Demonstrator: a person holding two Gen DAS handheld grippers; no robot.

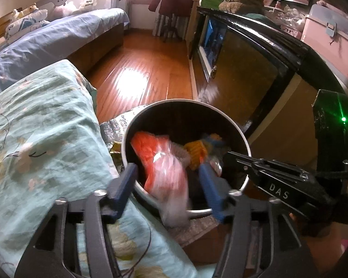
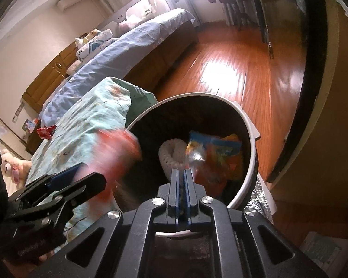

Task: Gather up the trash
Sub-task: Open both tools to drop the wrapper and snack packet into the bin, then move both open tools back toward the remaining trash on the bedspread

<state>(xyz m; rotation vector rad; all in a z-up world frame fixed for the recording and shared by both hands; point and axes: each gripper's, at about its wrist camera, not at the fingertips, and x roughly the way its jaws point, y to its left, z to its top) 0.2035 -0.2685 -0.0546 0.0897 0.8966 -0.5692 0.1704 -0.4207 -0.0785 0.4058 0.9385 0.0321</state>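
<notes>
A round trash bin (image 1: 242,136) with a white rim and dark inside stands on the floor by the bed; it also shows in the right wrist view (image 2: 251,143). A red and clear plastic wrapper (image 1: 164,169), blurred, hangs between the open fingers of my left gripper (image 1: 168,171) over the bin's near rim; whether a finger touches it I cannot tell. It shows as a red blur (image 2: 114,153) in the right wrist view. My right gripper (image 2: 180,173) is shut and empty above the bin. Yellow-orange wrappers (image 2: 218,153) and a white knitted item (image 2: 174,153) lie inside.
A bed with a teal floral quilt (image 1: 41,125) is at the left, touching the bin. A dark-framed cabinet (image 1: 255,69) stands at the right. Wooden floor (image 1: 139,69) lies beyond. A small red packet (image 2: 45,131) lies on the quilt.
</notes>
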